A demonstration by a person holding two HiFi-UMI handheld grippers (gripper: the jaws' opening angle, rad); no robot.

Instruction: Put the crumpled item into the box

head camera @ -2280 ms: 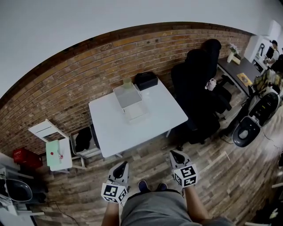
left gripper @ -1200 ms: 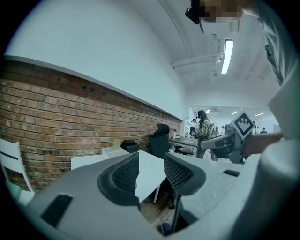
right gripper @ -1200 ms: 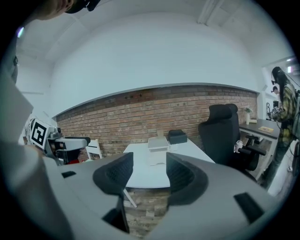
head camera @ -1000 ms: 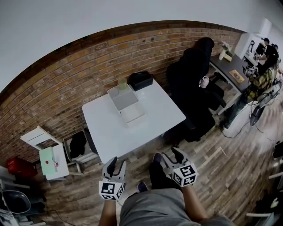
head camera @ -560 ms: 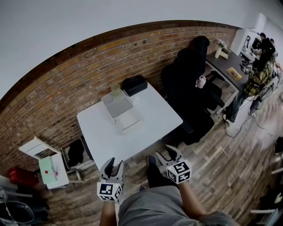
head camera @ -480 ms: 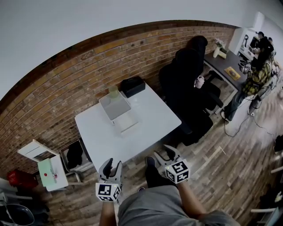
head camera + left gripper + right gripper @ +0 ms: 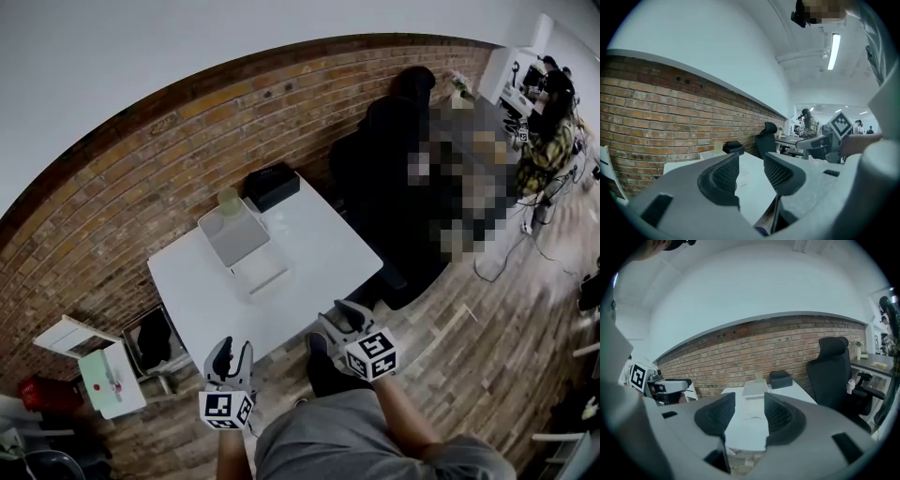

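- Box (image 7: 232,234) stands on the white tabletop (image 7: 309,253) toward the brick wall (image 7: 141,159). A pale item (image 7: 228,197) sits just behind it, too small to tell whether it is crumpled.
- Left gripper (image 7: 232,348): jaws apart with nothing between them, short of the tabletop's near edge.
- Right gripper (image 7: 339,317): jaws apart, having just closed a little, empty and well apart from the box.

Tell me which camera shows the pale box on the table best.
The head view: the box sits whole, seen from above on the white table. The right gripper view shows the box low and end-on; the left gripper view barely shows it.
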